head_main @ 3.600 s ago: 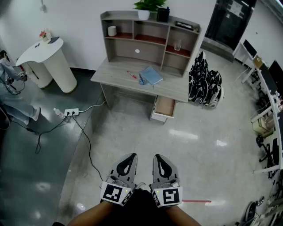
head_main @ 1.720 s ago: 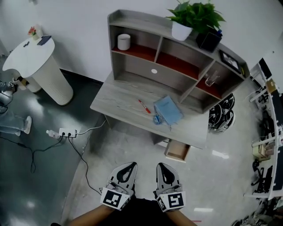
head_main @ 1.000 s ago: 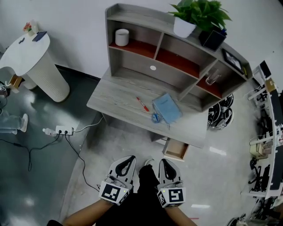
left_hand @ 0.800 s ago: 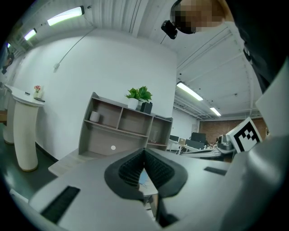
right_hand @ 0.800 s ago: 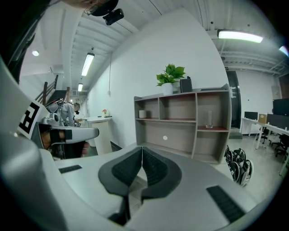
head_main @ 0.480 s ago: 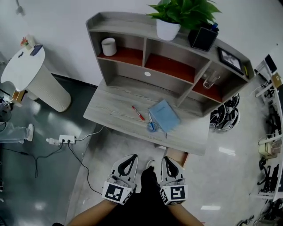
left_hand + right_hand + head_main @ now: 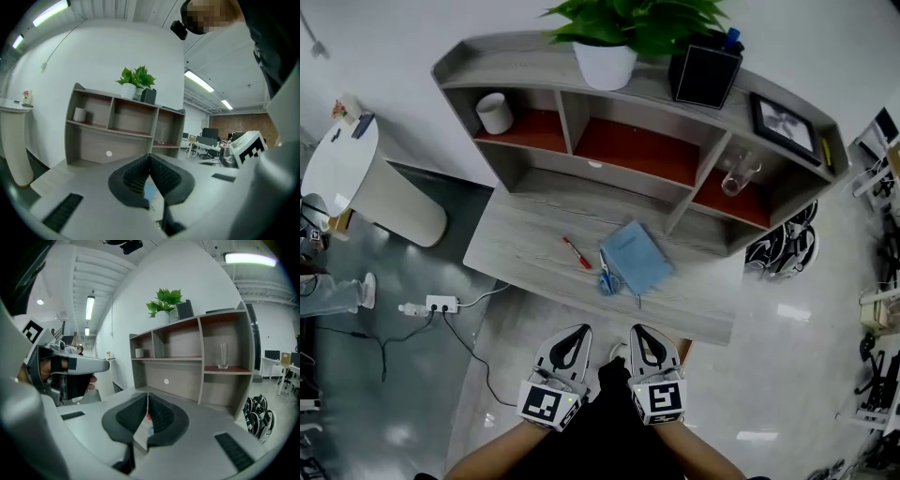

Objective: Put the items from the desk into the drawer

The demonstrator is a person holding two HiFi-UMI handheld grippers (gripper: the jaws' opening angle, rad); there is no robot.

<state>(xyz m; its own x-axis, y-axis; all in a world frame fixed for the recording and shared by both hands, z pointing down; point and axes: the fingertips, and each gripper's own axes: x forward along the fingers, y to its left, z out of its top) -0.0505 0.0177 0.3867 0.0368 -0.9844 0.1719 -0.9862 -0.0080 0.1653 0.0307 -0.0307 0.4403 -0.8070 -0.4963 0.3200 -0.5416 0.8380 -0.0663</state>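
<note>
On the grey desk (image 7: 525, 246) lie a red pen (image 7: 577, 253), a blue notebook (image 7: 636, 257) and blue-handled scissors (image 7: 605, 275) at the notebook's left edge. Under the desk's front edge a sliver of the open wooden drawer (image 7: 684, 350) shows at the right. My left gripper (image 7: 577, 330) and right gripper (image 7: 639, 330) hang side by side in front of the desk, short of its edge, both shut and empty. In the left gripper view the shut left gripper (image 7: 150, 155) points at the desk's hutch (image 7: 112, 126). The right gripper view shows the right gripper (image 7: 147, 395) shut too.
The hutch (image 7: 637, 150) carries a potted plant (image 7: 605, 37), a black box (image 7: 705, 75), a picture frame (image 7: 783, 117), a white cup (image 7: 494, 112) and a glass (image 7: 733, 176). A white round stand (image 7: 366, 178) is at the left. A power strip (image 7: 441, 305) and cables lie on the floor.
Both grippers have come closer to the desk, still shut. The desk now fills more of the head view and the drawer has slid mostly out of sight behind the desk edge and my right gripper.
</note>
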